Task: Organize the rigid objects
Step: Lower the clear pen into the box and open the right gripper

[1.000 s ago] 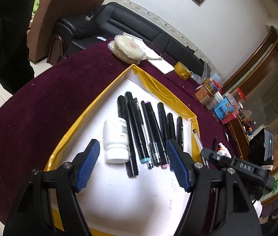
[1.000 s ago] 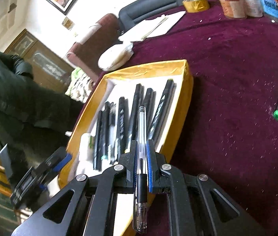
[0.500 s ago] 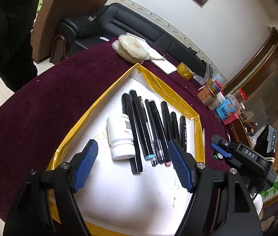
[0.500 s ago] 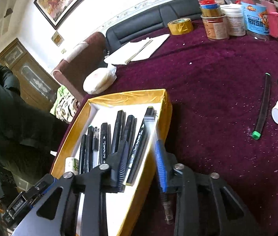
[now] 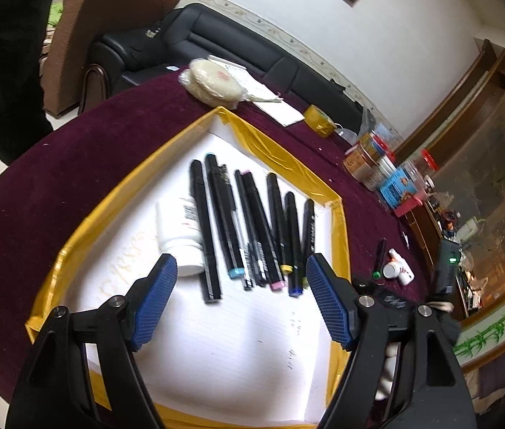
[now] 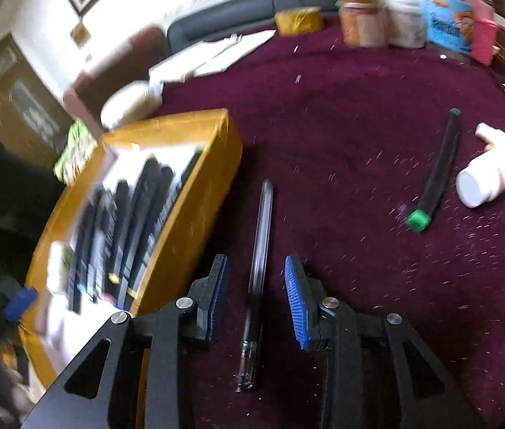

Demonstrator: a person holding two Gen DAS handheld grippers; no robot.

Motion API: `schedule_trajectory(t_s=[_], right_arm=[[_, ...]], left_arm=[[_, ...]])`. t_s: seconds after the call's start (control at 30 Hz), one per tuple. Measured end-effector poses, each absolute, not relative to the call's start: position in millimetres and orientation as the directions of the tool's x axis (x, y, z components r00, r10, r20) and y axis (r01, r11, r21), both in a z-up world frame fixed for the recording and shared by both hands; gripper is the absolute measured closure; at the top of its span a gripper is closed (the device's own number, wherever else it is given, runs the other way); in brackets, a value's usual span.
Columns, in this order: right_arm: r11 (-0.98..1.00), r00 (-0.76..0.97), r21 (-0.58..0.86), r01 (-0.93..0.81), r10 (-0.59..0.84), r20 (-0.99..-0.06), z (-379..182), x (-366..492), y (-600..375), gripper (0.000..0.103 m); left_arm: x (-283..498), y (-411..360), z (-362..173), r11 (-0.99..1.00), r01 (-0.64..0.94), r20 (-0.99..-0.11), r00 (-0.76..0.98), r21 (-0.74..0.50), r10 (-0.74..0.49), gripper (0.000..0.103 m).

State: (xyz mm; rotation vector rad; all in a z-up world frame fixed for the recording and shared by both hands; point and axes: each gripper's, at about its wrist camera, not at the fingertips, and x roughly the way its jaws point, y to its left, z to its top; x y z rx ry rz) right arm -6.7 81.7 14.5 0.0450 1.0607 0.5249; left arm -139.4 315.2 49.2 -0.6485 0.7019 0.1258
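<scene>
A yellow-rimmed tray [image 5: 281, 157] with a white floor holds a row of several black markers [image 5: 252, 225] and a white bottle [image 5: 181, 228] lying on its side. My left gripper [image 5: 241, 262] hovers open above the near ends of the markers, holding nothing. In the right wrist view, a clear ballpoint pen [image 6: 265, 214] lies on the maroon cloth just right of the tray [image 6: 195, 193]. My right gripper [image 6: 255, 262] stands open astride the pen, its pads apart from it. A green-capped black marker [image 6: 438, 168] and white bottles [image 6: 491, 175] lie further right.
Jars and tubs [image 6: 377, 18], a gold tape roll [image 6: 298, 19] and papers [image 6: 213, 57] line the table's far side. A bagged pale round thing [image 5: 213, 82] sits beyond the tray. A person in dark clothes [image 5: 2, 53] stands at the left.
My right gripper has opened and let go of the clear pen, which now lies on the cloth beside the tray. That gripper swung right off the tray and dipped. The left barely moved.
</scene>
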Motion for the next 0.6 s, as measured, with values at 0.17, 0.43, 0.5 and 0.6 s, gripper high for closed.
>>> schedule_trajectory(t_s=[0.17,0.43,0.5,0.6], right_arm=[[0.884,0.439,0.164,-0.439,0.37,-0.818,15,-14,90,0.096],[0.784,0.392,0.482,-0.391,0.615,-0.684,55,-15,63,0.095],[0.729,0.345,0.567,-0.384,0.682,-0.645,60,-14,68,0.095],[0.689,0.273,0.63,-0.357,0.722,-0.636,54,-12,83,0.095]], left_arm=[[-143,311,53,0.802,-0.316,-0.631,0.769,-0.507,-0.096,0.028],[-145,315,49,0.79,-0.325,-0.629,0.771,-0.52,-0.097,0.028],[-145,314,49,0.789,-0.322,-0.628,0.771,-0.523,-0.102,0.028],[-145,314,48,0.787,-0.32,-0.628,0.771,-0.527,-0.107,0.028]])
